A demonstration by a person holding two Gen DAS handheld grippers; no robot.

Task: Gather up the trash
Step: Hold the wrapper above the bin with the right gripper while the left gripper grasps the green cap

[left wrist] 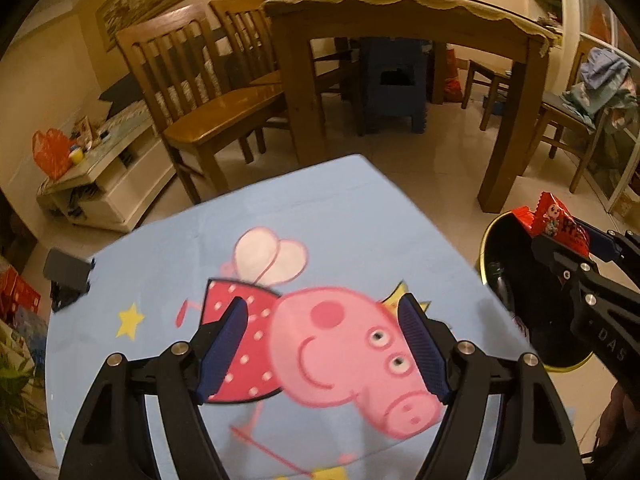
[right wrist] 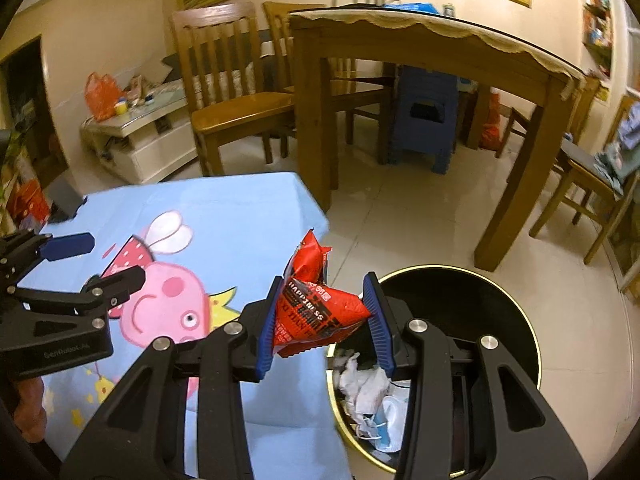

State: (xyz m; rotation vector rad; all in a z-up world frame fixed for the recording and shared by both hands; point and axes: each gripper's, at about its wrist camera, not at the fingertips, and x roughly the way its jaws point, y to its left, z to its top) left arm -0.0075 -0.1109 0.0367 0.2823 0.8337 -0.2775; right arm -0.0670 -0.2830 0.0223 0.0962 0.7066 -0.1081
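Right wrist view: left tongs hover spread apart and empty over the blue cartoon-print table. Right tongs are clamped on a red snack wrapper, held between the table edge and the black trash bin, which contains crumpled paper.

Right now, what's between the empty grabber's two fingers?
Nothing is held there. In the left wrist view, the left gripper stands open, and only the blue cartoon-pig tablecloth shows through the gap.
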